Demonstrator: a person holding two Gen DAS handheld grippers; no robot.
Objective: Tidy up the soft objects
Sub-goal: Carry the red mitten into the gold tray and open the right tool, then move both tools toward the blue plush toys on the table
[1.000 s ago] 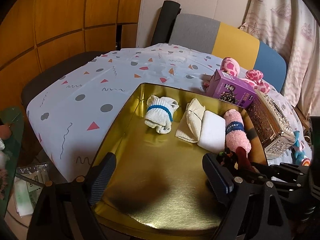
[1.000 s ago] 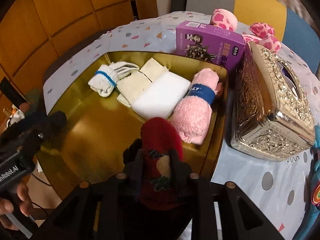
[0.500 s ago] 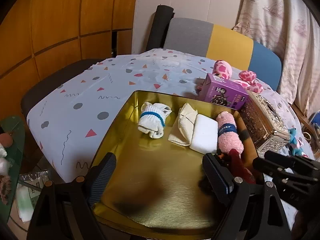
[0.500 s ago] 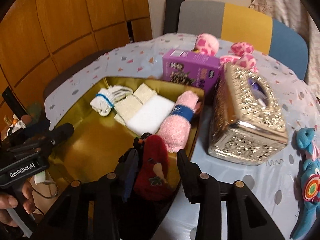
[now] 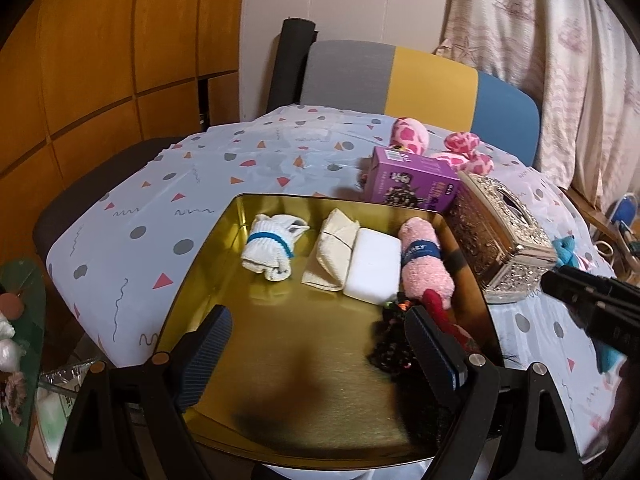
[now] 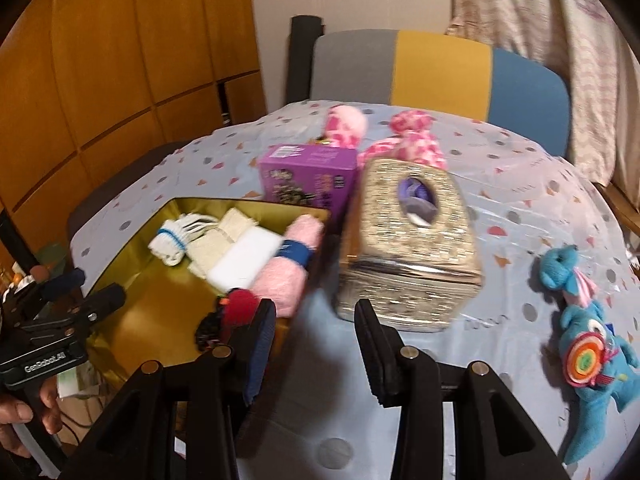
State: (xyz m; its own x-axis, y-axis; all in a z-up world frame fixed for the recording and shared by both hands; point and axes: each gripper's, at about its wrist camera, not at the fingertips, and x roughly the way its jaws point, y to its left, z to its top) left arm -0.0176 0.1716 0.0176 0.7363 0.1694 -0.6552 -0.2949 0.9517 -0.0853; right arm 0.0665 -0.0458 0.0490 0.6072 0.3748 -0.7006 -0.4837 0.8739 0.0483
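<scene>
The red sock (image 5: 438, 308), fuzzy with a dark sequinned cuff, lies in the gold tray (image 5: 224, 232) just beside the pink rolled sock (image 5: 424, 264), at the near right corner; the right gripper (image 6: 316, 340) hovers over the tablecloth (image 6: 520, 208), jaws spread and empty; the left gripper (image 5: 316, 348) likewise gapes above the tray.

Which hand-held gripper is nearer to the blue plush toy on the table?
Right. The right hand-held gripper hovers over the tablecloth, with the blue plush toy at its right. The left hand-held gripper is over the gold tray, farther away.
</scene>
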